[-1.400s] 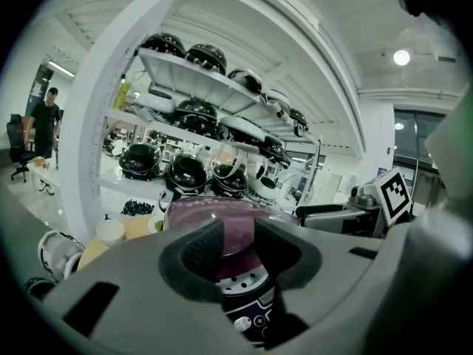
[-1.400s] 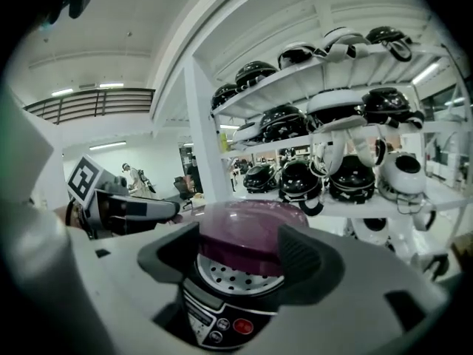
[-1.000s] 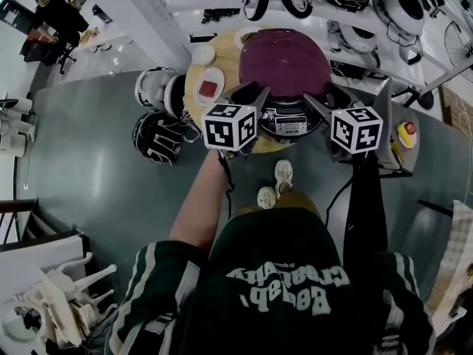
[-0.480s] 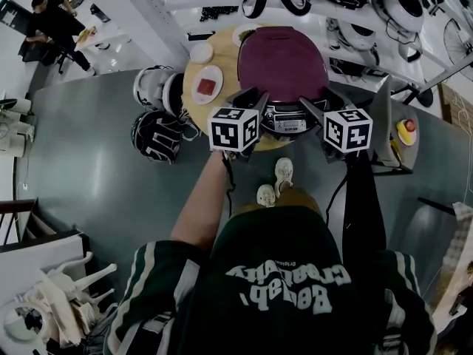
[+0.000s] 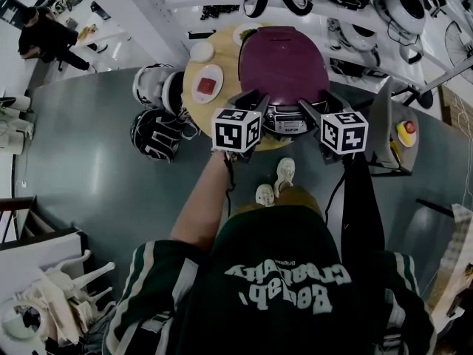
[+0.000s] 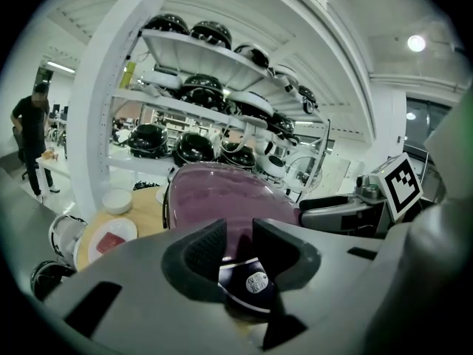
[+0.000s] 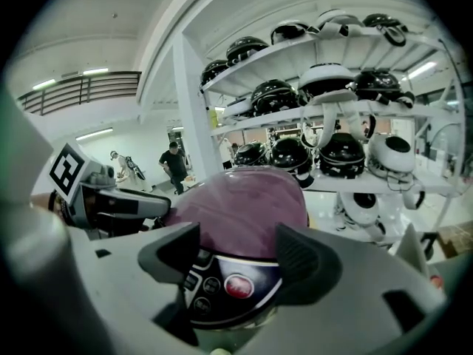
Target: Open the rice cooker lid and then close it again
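Note:
A rice cooker with a shut purple lid [image 5: 282,65] stands on a round wooden table [image 5: 194,80], its control panel [image 5: 288,124] facing me. My left gripper [image 5: 255,106] hovers at the front left corner of the cooker, jaws a little apart with nothing between them. In the left gripper view the lid [image 6: 222,198] shows through the narrow gap of the left gripper [image 6: 240,246]. My right gripper [image 5: 321,109] hangs at the front right, open wide. The right gripper view has the lid [image 7: 244,205] and the button panel [image 7: 233,287] framed by the right gripper [image 7: 236,254].
A white plate [image 5: 208,83] with a red piece and a small white bowl [image 5: 202,52] sit left of the cooker. Helmets [image 5: 155,135] lie on the floor at the left. Shelves of helmets [image 7: 325,146] stand behind. A small stand [image 5: 405,133] is at the right.
Both grippers have sunk a little towards the cooker's front and drawn slightly closer together. The lid has stayed shut.

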Action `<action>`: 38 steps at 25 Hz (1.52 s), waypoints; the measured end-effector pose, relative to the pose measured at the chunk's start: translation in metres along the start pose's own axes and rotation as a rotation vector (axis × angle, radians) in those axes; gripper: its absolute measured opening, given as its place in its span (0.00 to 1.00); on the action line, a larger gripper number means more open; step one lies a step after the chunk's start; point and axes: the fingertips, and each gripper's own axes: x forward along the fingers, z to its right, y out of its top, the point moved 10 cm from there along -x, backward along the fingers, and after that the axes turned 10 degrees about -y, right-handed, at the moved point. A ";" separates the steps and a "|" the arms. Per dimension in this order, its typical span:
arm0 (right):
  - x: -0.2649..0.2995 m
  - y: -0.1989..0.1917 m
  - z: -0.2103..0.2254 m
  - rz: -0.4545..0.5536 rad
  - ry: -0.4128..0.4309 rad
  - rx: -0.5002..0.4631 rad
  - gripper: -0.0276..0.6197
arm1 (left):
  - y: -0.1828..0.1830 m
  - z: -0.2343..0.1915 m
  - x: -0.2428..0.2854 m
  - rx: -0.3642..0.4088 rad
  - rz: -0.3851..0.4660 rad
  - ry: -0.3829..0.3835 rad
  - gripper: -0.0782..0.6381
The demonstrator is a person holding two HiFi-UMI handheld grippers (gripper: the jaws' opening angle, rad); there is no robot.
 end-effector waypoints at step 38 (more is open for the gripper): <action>-0.043 0.031 -0.007 0.306 -0.092 -0.069 0.53 | 0.033 0.031 -0.024 0.204 0.140 0.053 0.31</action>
